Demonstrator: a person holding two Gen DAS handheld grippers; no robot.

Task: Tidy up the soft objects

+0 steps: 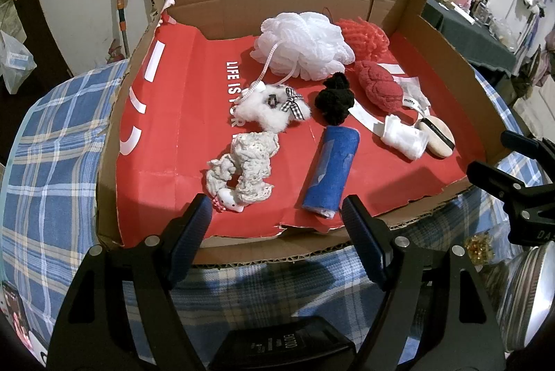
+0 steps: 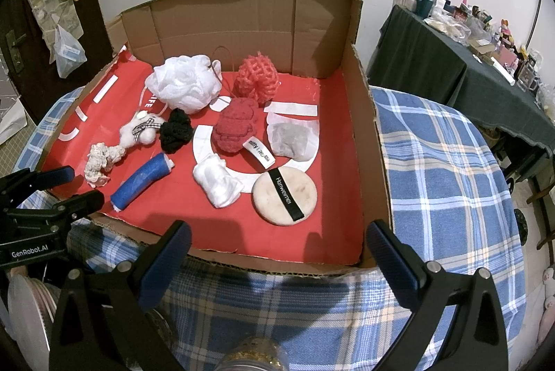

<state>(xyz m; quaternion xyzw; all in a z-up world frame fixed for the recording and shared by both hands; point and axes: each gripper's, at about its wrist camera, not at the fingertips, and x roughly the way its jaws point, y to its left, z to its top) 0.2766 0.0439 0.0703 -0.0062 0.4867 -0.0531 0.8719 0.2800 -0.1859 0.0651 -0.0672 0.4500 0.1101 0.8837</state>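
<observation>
Left wrist: left tongs [image 1: 277, 218] wide open, empty, right tongs [image 2: 279, 244] same

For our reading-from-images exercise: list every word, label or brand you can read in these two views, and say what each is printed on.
"LIFE IS" then cut off: red paper liner.
"miffy": white tag on the red knitted item.
"Hanwerner", roughly; letters small: black band of the round puff.
"GenRobot.AI": left gripper.
Print on the left gripper's base: too blurred.

White loofah [image 1: 305, 45], red loofah [image 1: 364, 34], perhaps touching; blue roll [image 1: 329, 171] lies nearer.
</observation>
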